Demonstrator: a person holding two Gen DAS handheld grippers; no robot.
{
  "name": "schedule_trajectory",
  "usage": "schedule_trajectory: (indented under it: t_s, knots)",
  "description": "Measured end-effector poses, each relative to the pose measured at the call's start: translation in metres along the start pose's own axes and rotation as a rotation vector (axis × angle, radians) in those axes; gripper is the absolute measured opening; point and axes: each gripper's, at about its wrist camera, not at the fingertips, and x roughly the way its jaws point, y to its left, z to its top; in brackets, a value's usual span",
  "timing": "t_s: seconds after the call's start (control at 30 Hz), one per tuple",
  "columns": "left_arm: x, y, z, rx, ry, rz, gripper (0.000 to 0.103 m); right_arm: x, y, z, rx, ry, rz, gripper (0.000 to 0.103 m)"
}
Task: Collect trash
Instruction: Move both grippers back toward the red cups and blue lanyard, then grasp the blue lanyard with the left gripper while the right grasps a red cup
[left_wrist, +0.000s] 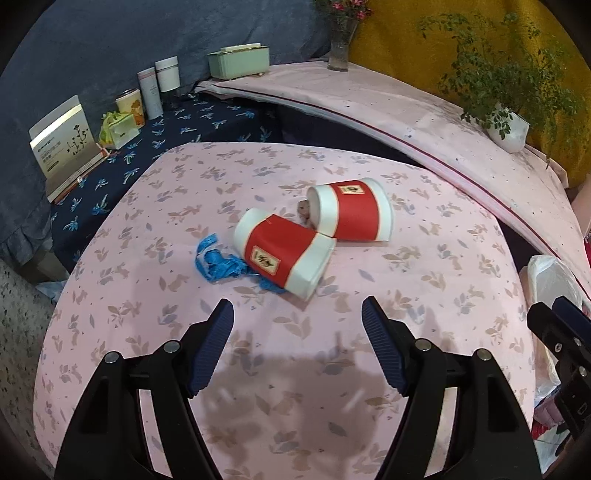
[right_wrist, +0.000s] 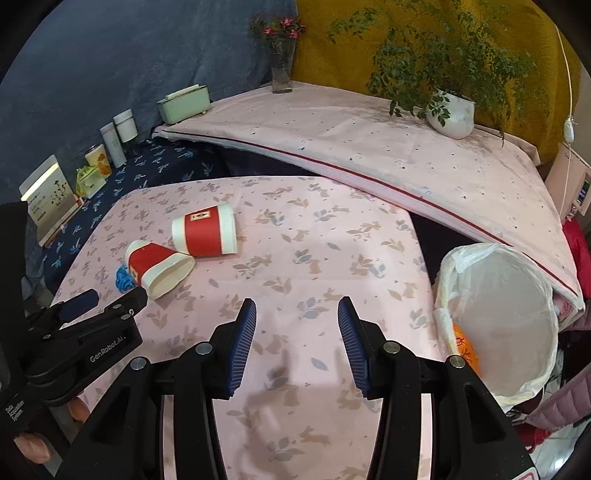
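Two red-and-white paper cups lie on their sides on the pink floral table. The near cup (left_wrist: 282, 253) (right_wrist: 159, 267) touches the far cup (left_wrist: 351, 210) (right_wrist: 205, 234). A crumpled blue scrap (left_wrist: 221, 264) (right_wrist: 123, 278) lies left of the near cup. My left gripper (left_wrist: 297, 314) is open and empty, a short way in front of the near cup; it also shows in the right wrist view (right_wrist: 110, 299). My right gripper (right_wrist: 297, 312) is open and empty over the table, right of the cups. A bin lined with a white bag (right_wrist: 498, 321) stands at the table's right edge, with something orange inside.
A raised pink-covered surface (right_wrist: 369, 147) runs behind the table, bearing a potted plant (right_wrist: 452, 114), a flower vase (right_wrist: 282, 70) and a green box (right_wrist: 183, 103). On the dark blue cloth at left stand tins (left_wrist: 129, 105), bottles and a card box (left_wrist: 62, 140).
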Motion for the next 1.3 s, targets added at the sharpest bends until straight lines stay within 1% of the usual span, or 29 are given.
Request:
schedule_trajectory:
  t_s: [0.1, 0.17, 0.33, 0.43, 0.63, 0.67, 0.7, 0.73, 0.83, 1.07, 1.13, 1.2, 1.23, 1.3]
  knots:
    - [0.006, 0.022, -0.003, -0.003, 0.008, 0.026, 0.07, 0.005, 0.019, -0.002, -0.007, 0.007, 0.028, 0.045]
    - [0.011, 0.036, -0.004, -0.01, 0.022, 0.019, 0.07, 0.009, 0.032, -0.004, -0.016, 0.015, 0.044, 0.045]
    - [0.021, 0.066, -0.005, -0.019, 0.037, 0.039, 0.07, 0.02, 0.062, -0.005, -0.037, 0.035, 0.079, 0.045]
    - [0.028, 0.08, -0.003, -0.034, 0.047, 0.032, 0.07, 0.03, 0.076, -0.003, -0.038, 0.048, 0.11, 0.045]
    - [0.04, 0.098, 0.001, -0.023, 0.051, 0.017, 0.071, 0.054, 0.101, -0.001, -0.04, 0.069, 0.177, 0.045]
    - [0.042, 0.1, 0.002, -0.025, 0.052, 0.015, 0.072, 0.058, 0.104, 0.0, -0.039, 0.073, 0.186, 0.045]
    - [0.043, 0.103, 0.003, -0.03, 0.051, 0.013, 0.076, 0.062, 0.107, 0.001, -0.039, 0.076, 0.192, 0.045]
    - [0.045, 0.106, 0.003, -0.038, 0.049, 0.01, 0.079, 0.066, 0.11, 0.002, -0.041, 0.079, 0.196, 0.045]
    - [0.049, 0.111, 0.006, -0.05, 0.047, -0.009, 0.079, 0.08, 0.119, 0.004, -0.052, 0.093, 0.204, 0.045]
    - [0.065, 0.121, 0.009, -0.059, 0.06, -0.015, 0.079, 0.101, 0.137, 0.006, -0.077, 0.107, 0.214, 0.045]
    - [0.068, 0.123, 0.01, -0.065, 0.064, -0.021, 0.079, 0.107, 0.14, 0.006, -0.077, 0.114, 0.221, 0.043]
    - [0.071, 0.124, 0.012, -0.067, 0.062, -0.019, 0.079, 0.111, 0.142, 0.007, -0.074, 0.117, 0.226, 0.039]
    - [0.072, 0.124, 0.013, -0.066, 0.063, -0.024, 0.079, 0.113, 0.143, 0.007, -0.074, 0.121, 0.228, 0.035]
    - [0.074, 0.125, 0.014, -0.067, 0.062, -0.023, 0.079, 0.117, 0.145, 0.008, -0.072, 0.127, 0.23, 0.032]
